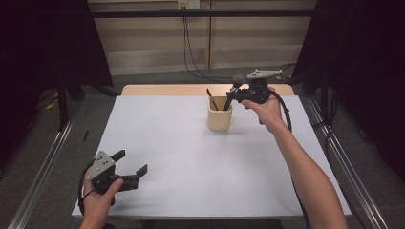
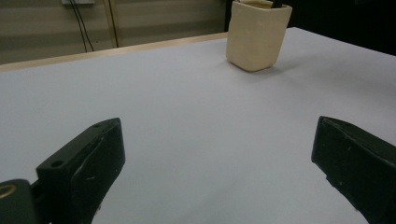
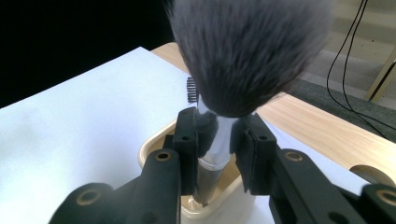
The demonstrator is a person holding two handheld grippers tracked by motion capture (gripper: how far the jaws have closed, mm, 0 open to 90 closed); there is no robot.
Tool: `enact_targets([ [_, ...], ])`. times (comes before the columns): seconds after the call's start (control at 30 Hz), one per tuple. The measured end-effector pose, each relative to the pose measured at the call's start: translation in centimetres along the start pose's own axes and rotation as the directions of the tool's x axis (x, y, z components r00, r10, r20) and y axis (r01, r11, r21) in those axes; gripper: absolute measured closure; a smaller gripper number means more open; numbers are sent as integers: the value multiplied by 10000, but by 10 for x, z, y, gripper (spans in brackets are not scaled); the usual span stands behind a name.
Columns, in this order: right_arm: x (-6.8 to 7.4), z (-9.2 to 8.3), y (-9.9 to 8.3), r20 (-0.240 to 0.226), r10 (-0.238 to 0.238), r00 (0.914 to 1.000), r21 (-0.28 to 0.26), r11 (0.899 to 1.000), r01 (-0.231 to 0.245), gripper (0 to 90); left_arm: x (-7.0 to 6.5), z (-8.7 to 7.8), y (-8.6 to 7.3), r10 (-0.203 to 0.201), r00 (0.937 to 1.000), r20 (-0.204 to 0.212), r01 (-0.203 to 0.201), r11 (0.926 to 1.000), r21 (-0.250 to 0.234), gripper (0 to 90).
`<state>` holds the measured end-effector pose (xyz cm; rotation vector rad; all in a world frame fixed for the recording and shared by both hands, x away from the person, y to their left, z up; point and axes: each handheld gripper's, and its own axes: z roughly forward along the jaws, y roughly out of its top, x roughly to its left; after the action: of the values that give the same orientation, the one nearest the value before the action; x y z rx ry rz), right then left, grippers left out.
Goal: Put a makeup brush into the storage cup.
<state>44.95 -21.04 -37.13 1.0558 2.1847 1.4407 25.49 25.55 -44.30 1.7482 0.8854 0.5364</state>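
Brush Over the Cup

Cup count is one: a cream, square-sided ceramic cup (image 1: 219,118) standing at the far middle of the white table (image 1: 191,162). Inside it lean two thin dark sticks (image 1: 213,101), one with a small comb-like tip. One large make-up brush with grey bristles and a silver ferrule (image 3: 219,140) has its lower end in the cup, pinched at the ferrule by the right gripper (image 3: 217,140). Near the front left corner, well apart from the cup, the left gripper (image 1: 131,164) hangs with jaws spread wide, nothing between them.

High view looks down over table (image 1: 191,157); left gripper view low, far from cup (image 2: 258,35); right gripper view right above cup (image 3: 154,149).
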Motion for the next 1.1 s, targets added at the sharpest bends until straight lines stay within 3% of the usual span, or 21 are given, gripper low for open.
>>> enact_targets([
  [1.1,-4,19,-21,-79,434,9990,145,9990,-433,716,0,-1,0,144,9999,41,-144,9999,24,33],
])
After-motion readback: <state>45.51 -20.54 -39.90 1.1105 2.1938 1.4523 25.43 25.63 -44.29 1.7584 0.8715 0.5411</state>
